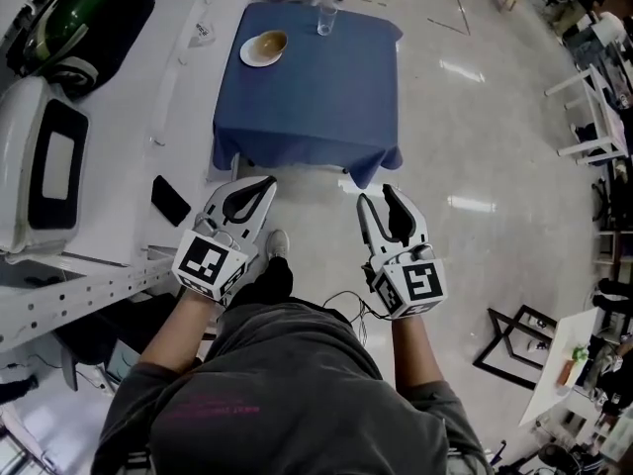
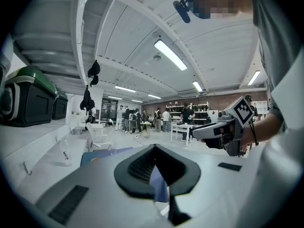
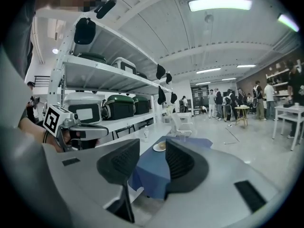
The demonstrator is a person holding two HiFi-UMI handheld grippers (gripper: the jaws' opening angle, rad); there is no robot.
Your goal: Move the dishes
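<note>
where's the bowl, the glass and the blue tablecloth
bowl (image 1: pixel 270 43), head view, middle of its hollow
glass (image 1: pixel 326 20), head view, its clear side wall
blue tablecloth (image 1: pixel 316 107), head view, bare cloth near the middle

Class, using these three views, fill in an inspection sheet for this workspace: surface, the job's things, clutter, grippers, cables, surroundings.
Surface: table under a blue cloth, ahead of both grippers.
Job's things: white plate with a brownish bowl on it, far left corner; clear glass at the far edge.
Clutter: dark flat object beside the shelving.
Grippers: left gripper shut, empty; right gripper open, empty; both short of the table.
Cables: thin black cable near the person's waist.
Surroundings: shelving at left with green-and-black cases; people far off.
</note>
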